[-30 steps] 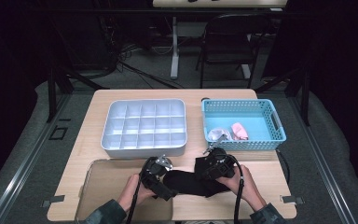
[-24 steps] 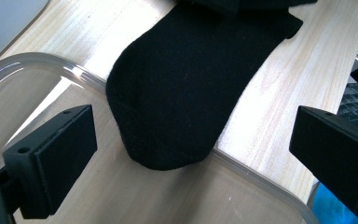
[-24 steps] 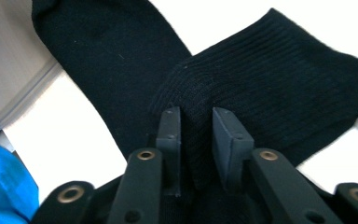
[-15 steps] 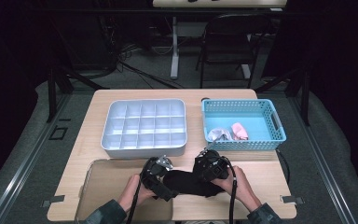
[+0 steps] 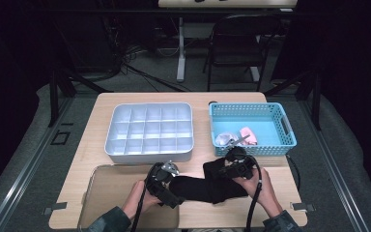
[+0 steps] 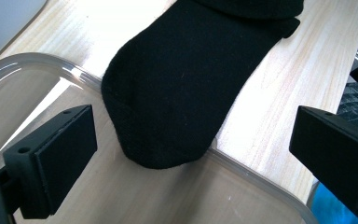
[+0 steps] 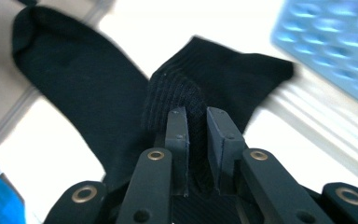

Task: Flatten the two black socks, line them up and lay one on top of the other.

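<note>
Right tongs (image 7: 196,135), just closed, now pinching black sock (image 5: 207,186) cuff at desk (image 5: 92,150) six o'clock, lifted since earlier; left tongs (image 5: 166,186) spread by toe; folding likely underway.

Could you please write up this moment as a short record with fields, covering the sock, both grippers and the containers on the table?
sock: black sock lying across the table, its toe end over the rim of the clear tray
right gripper: right gripper has just been closing; its fingers pinch a ribbed fold of the cuff end
left gripper: left gripper open, a finger on either side of the toe, not touching it
organiser: grey divided tray, compartments look empty
basket: blue basket at the right, holding small pale items
</note>
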Demonstrator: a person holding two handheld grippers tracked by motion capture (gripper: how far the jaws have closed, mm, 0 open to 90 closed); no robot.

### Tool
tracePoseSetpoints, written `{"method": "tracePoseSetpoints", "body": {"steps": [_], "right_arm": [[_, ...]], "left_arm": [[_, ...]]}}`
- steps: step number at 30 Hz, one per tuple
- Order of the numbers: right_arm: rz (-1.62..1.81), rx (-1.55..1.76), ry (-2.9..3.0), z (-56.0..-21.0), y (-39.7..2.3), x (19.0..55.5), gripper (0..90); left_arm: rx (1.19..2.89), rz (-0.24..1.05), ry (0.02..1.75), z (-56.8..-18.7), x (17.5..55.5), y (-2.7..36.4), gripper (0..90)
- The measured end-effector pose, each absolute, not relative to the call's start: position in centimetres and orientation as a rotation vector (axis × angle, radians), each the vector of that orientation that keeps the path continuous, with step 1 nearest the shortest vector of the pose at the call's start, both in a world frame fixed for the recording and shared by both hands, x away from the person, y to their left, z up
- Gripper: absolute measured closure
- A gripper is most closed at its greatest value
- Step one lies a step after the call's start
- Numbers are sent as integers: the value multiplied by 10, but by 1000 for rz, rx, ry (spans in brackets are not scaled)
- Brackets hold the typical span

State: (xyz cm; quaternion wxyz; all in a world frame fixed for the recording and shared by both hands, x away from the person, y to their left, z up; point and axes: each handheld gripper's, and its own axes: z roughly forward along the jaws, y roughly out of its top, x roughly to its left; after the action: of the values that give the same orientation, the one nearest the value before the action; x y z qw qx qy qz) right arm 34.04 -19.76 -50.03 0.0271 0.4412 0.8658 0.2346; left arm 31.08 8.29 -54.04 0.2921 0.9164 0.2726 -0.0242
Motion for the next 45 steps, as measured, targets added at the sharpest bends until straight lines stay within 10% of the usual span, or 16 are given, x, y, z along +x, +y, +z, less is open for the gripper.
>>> {"method": "tracePoseSetpoints", "body": {"steps": [11, 32, 45], "right_arm": [[735, 1505, 2470, -488, -250, 337, 795], [748, 1563, 2496, -498, -245, 340, 793], [759, 1572, 2487, -496, -248, 341, 790]], "left_arm": [[2428, -44, 736, -539, 310, 82, 22], [2322, -36, 793, -544, 309, -23, 331], [2419, -17, 777, -560, 312, -42, 740]]}}
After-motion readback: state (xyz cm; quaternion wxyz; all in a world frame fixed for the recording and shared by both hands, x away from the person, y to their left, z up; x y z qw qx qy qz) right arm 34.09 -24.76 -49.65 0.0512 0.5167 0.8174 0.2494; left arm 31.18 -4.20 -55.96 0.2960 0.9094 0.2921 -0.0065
